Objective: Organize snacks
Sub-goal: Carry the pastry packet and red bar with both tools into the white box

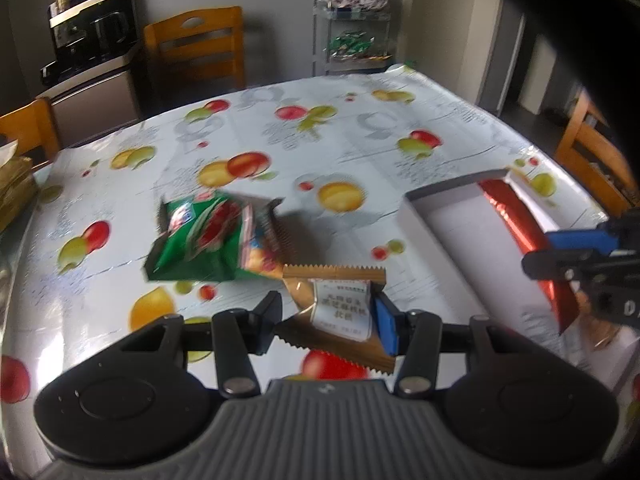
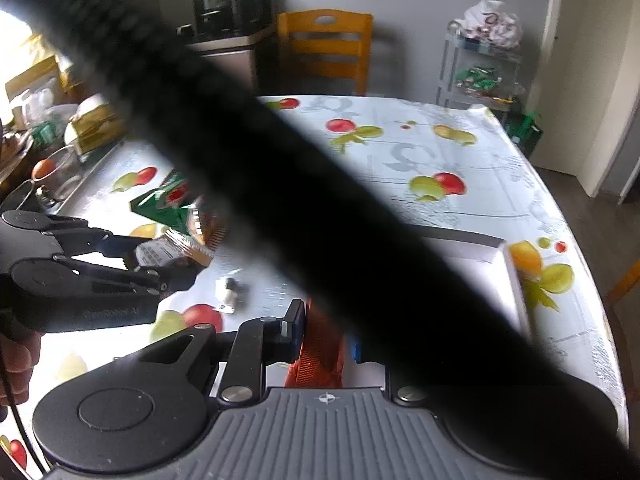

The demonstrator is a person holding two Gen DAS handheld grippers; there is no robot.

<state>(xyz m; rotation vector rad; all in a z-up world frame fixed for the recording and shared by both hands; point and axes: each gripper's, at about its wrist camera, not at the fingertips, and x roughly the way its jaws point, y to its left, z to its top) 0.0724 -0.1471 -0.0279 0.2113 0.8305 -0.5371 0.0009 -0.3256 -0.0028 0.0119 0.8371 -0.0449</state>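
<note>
My left gripper [image 1: 328, 326] is shut on a brown snack packet [image 1: 340, 312] with a white label, held just above the table. A green snack bag [image 1: 200, 240] lies on the table ahead of it, over a small orange packet [image 1: 260, 260]. A white box [image 1: 460, 216] stands to the right. My right gripper [image 2: 326, 334] is shut on a red snack packet [image 2: 320, 344] at the box's near side; a black cable [image 2: 320, 220] hides its right finger. The left gripper [image 2: 168, 268] with the brown packet [image 2: 168, 250] shows at the left of the right wrist view.
The table has a fruit-print cloth [image 1: 320, 140]. Wooden chairs [image 1: 200, 44] stand at the far side and right. A wire rack [image 1: 352, 36] with bags is behind. Clutter and a glass bowl [image 2: 56, 168] sit at the table's left. A small white object [image 2: 230, 292] lies on the cloth.
</note>
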